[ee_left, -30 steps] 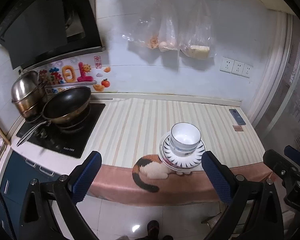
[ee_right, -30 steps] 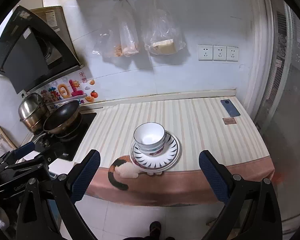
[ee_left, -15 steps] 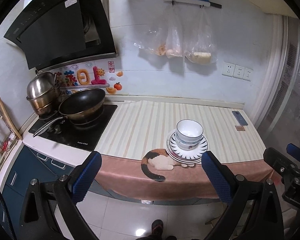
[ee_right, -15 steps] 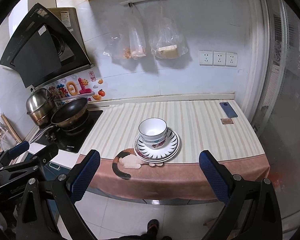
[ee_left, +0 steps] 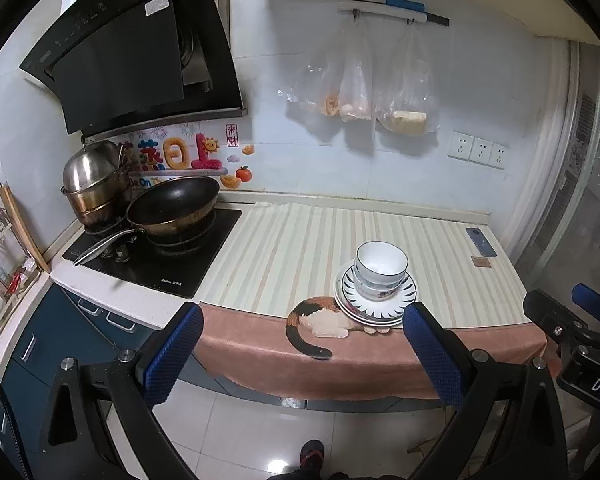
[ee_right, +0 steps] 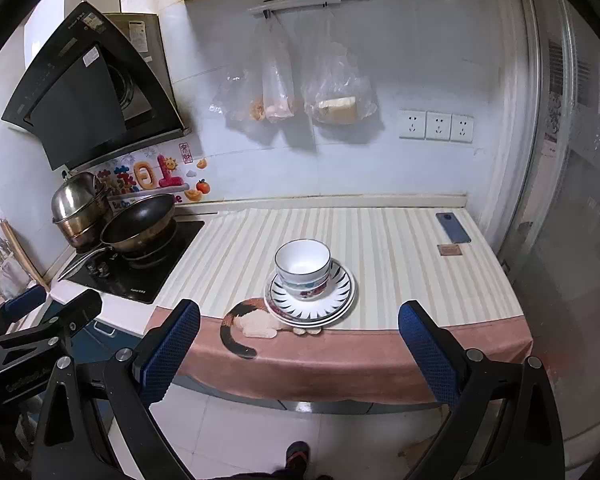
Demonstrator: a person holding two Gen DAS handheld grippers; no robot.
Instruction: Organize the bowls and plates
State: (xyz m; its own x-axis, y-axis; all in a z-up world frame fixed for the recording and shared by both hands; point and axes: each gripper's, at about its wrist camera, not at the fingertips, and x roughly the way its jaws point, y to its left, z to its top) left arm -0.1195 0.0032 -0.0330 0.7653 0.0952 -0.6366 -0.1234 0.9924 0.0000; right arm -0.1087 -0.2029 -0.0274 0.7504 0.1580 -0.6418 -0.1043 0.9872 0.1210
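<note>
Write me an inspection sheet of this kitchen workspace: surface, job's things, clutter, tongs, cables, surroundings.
Surface: striped counter cover with a pink front hem and a cat print.
Job's things: stacked bowls sit upright on stacked plates, near the counter's front edge.
Clutter: phone and a small brown card at the far right of the counter.
Tongs: left tongs open, empty, off the counter over the floor; right tongs the same.
Cables: nothing seen.
Surroundings: cooktop with a wok and steel pots; range hood above; plastic bags hanging from a wall rail; three sockets.
</note>
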